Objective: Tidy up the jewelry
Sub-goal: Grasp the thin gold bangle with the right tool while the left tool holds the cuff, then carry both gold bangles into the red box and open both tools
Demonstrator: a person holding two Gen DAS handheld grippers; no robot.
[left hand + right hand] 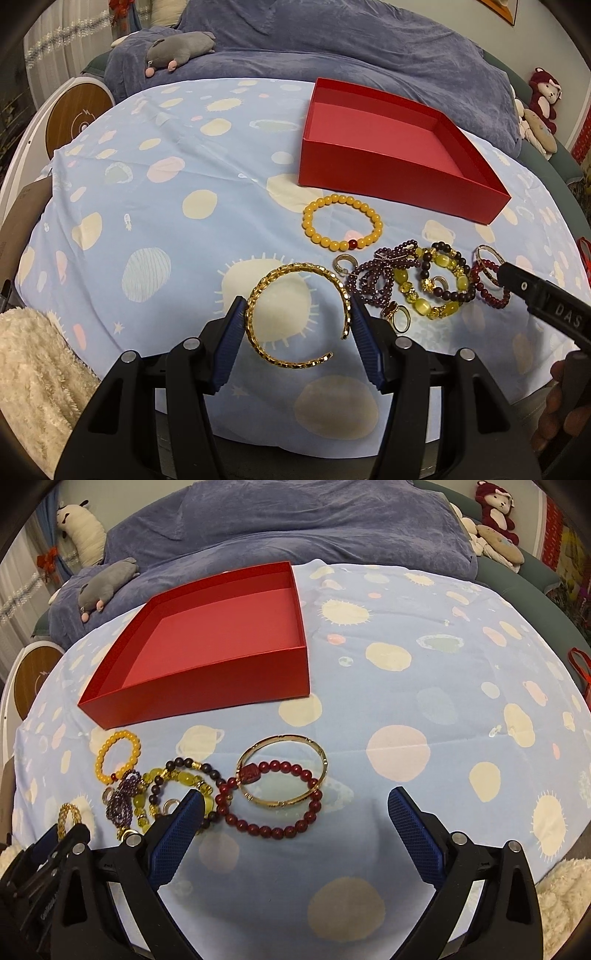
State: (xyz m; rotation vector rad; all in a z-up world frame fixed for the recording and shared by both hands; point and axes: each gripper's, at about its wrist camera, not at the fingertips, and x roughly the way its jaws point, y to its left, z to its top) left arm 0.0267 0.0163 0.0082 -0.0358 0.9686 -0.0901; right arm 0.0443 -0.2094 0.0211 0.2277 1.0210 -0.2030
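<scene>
My left tongs (297, 314) are pressed against both sides of the gold chain cuff (295, 314) on the cloth (155, 206). Ahead and right of them lie the yellow bead bracelet (341, 221) and the red box (399, 162). My right tongs (295, 805) stand wide apart, the red bead bracelet (273, 801) and gold bangle (282, 770) just ahead between them.

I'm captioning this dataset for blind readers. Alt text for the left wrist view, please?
The left gripper brackets an open gold chain cuff on a blue planet-print cloth. Beaded bracelets lie clustered to its right, with an empty red box behind them.
</scene>
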